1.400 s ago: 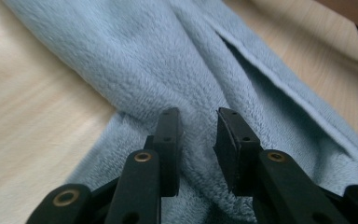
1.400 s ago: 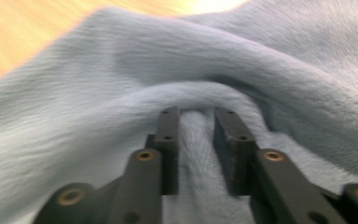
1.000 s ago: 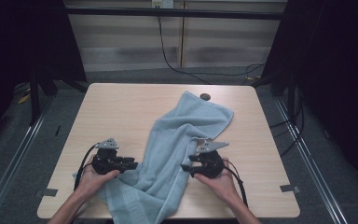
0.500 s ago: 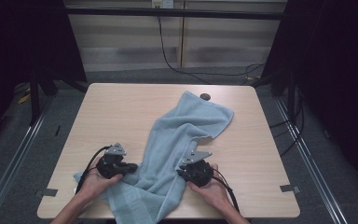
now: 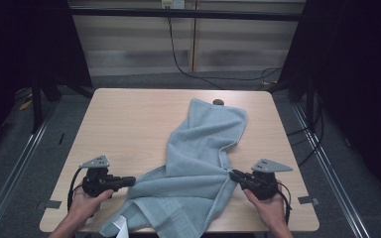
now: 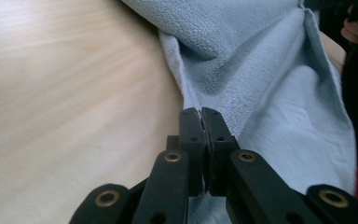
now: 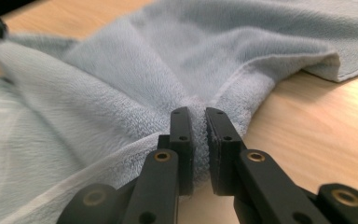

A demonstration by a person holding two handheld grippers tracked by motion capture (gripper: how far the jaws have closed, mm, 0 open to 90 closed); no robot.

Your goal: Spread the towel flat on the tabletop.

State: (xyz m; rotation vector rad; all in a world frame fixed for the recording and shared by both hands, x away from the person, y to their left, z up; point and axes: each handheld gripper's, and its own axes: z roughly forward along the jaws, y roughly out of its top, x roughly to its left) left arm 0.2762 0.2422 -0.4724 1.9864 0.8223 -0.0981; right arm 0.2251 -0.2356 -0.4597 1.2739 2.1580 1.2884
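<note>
Left gripper: the left gripper (image 5: 131, 181) sits at the near left of the table, held in the person's left hand (image 5: 87, 203); its jaws are clamped on the left edge of the towel (image 5: 198, 163), a thin fold of cloth pinched between the pads, as the left gripper view shows (image 6: 200, 116).
Right gripper: the right gripper (image 5: 233, 174) is at the near right in the right hand (image 5: 270, 206); its jaws have just been closing and now press a thick bunch of the towel's hem between them (image 7: 199, 135).
Towel, near part: light blue, spread wide between the two grippers, its nearest corner apparently hanging over the table's near edge, though that part is small in the high view.
Towel, far part: narrows and runs diagonally toward the far right of the table (image 5: 129, 124), folded over on itself along its right side.
Far edge: a small dark round object (image 5: 219, 102) lies just beside the towel's far end.
</note>
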